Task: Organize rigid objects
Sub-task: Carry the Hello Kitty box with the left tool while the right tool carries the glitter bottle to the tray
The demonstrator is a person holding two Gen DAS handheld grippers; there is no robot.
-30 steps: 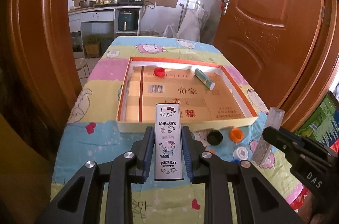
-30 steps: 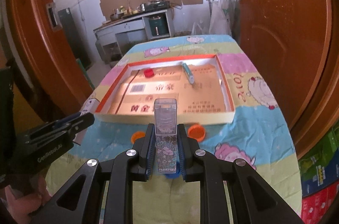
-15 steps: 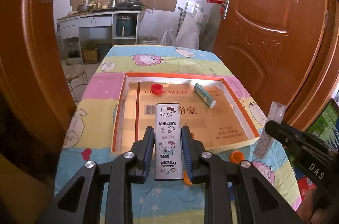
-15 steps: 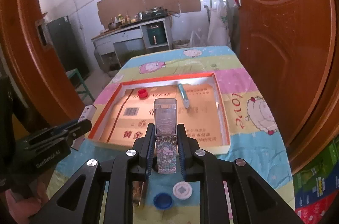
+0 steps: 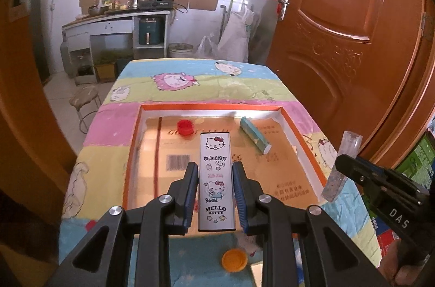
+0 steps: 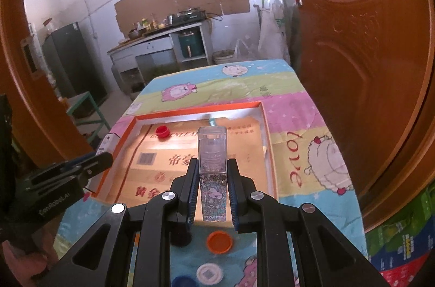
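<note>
My left gripper (image 5: 214,172) is shut on a white Hello Kitty box (image 5: 216,178) and holds it above the near part of the orange-rimmed tray (image 5: 212,107). My right gripper (image 6: 212,170) is shut on a floral box with a clear cap (image 6: 212,172), also over the tray's (image 6: 190,113) near edge; it shows at the right of the left wrist view (image 5: 339,167). In the tray lie a red cap (image 5: 185,127) and a teal tube (image 5: 255,134).
Loose caps lie on the cartoon tablecloth in front of the tray: orange (image 5: 234,259), orange (image 6: 219,242), white (image 6: 209,273), blue (image 6: 183,281). A wooden door (image 5: 339,42) stands close on the right. A stool (image 5: 84,96) stands left of the table.
Both grippers have risen and moved forward with their boxes, from in front of the tray to over its near edge. The caps on the cloth now lie below and behind the fingers.
</note>
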